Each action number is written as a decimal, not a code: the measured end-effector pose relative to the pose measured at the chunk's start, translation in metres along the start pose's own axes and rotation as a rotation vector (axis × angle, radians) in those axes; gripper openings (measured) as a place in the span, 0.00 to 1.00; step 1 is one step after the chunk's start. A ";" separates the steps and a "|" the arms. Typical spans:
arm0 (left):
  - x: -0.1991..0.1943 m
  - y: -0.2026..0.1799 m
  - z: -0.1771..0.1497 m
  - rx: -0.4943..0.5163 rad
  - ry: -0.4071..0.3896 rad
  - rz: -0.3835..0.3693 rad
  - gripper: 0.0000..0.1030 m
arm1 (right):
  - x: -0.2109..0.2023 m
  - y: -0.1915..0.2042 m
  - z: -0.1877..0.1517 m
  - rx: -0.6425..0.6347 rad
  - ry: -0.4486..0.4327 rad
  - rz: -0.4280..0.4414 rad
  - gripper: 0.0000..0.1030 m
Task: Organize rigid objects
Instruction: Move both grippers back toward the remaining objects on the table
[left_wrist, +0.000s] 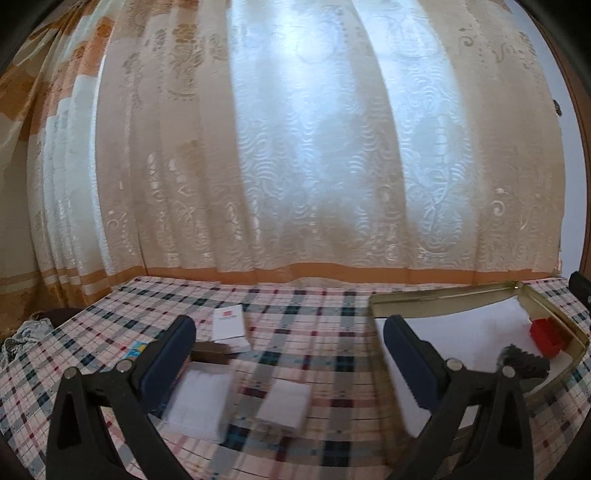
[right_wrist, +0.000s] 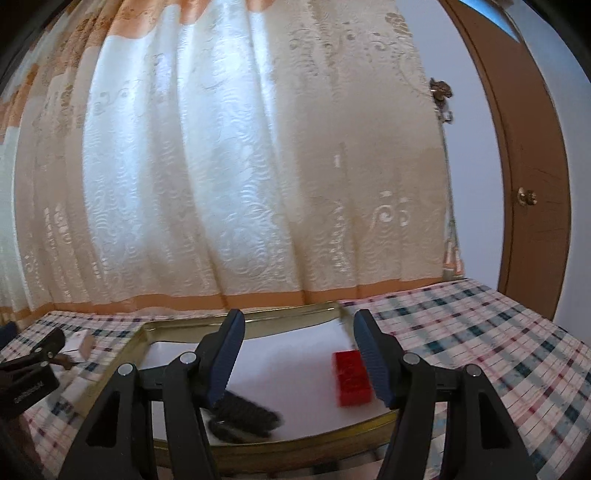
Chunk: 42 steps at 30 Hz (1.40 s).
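red block and black comb lie in the tray; white boxes remain outside, left; left gripper wide, right gripper half open, both empty.

Daylight glows through a cream patterned curtain; plaid cloth covers the surface; brown door at right.

The left gripper points slightly downward, jaws spread wide and empty; the right gripper likewise, jaws parted, gripping nothing.
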<state>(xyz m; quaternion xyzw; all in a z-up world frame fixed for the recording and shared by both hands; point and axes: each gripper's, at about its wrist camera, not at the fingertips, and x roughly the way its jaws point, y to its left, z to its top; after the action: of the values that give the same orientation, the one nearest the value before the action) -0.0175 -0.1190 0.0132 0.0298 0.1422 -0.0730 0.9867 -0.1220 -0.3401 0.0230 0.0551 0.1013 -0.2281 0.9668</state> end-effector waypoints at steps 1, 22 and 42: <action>0.000 0.004 0.000 -0.008 0.003 0.001 1.00 | 0.000 0.007 0.000 -0.007 -0.001 0.010 0.62; 0.014 0.085 -0.003 -0.032 0.035 0.109 1.00 | -0.017 0.127 -0.016 -0.065 0.038 0.190 0.62; 0.063 0.139 -0.014 -0.064 0.294 0.059 1.00 | 0.001 0.214 -0.028 -0.127 0.190 0.260 0.62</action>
<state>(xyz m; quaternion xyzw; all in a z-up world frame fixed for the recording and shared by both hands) 0.0598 0.0111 -0.0131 0.0127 0.2865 -0.0342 0.9574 -0.0293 -0.1458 0.0087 0.0279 0.1983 -0.0880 0.9758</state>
